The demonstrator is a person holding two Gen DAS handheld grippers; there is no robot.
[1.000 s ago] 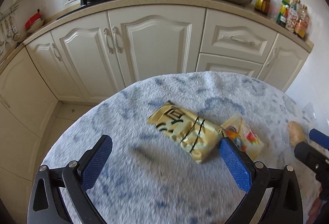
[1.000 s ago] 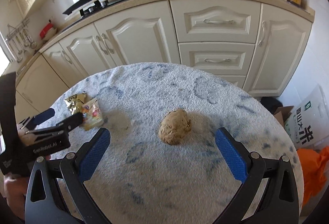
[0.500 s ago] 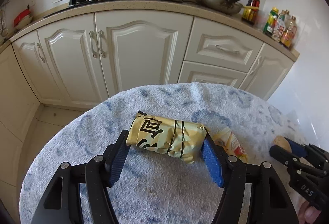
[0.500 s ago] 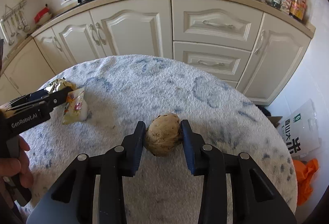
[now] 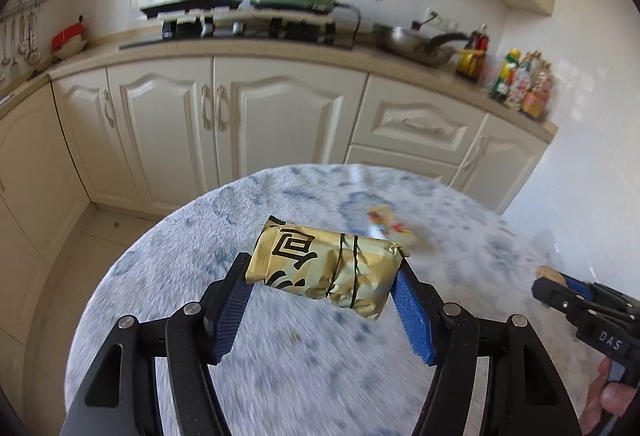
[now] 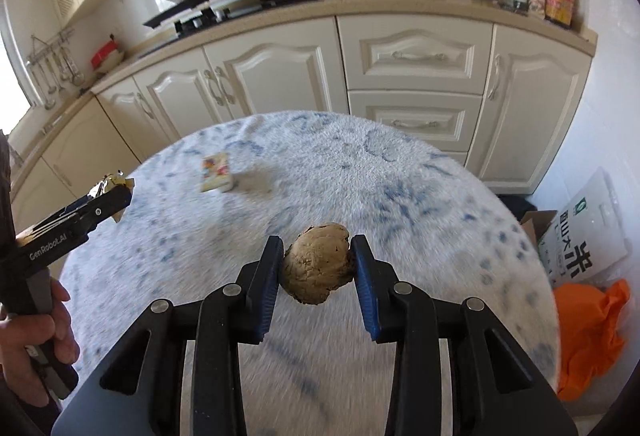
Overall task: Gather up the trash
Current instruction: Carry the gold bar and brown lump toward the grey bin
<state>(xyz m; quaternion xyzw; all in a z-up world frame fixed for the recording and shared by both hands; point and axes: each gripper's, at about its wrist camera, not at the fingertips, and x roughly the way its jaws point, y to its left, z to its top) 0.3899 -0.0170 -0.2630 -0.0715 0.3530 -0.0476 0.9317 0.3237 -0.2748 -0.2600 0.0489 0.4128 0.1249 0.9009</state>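
- Above the table (image 5: 240, 376), the left claw (image 5: 322, 296) pinches a gold snack packet (image 5: 324, 266) end to end; crinkly foil could slip out.
- At 6 o'clock in the right view, the right claw (image 6: 318, 276) pinches a crumpled brown lump (image 6: 316, 268); it could crumble.
- A small wrapper (image 6: 217, 172) lies at 10 o'clock.
- Readable: "GenRobot.AI", "DAS".

My left gripper (image 5: 324, 296) points down and forward. Its two blue pads (image 5: 414, 316) squeeze both ends of the gold packet (image 5: 326, 270) and hold it up off the table. My right gripper (image 6: 316, 268) points down too. Its pads (image 6: 366, 288) pinch the brown lump (image 6: 316, 270) from both sides, and the lump hangs in the air. My left hand (image 6: 36, 336) is wrapped around its black handle. Only some fingers of my right hand (image 5: 610, 396) show, low at the edge.
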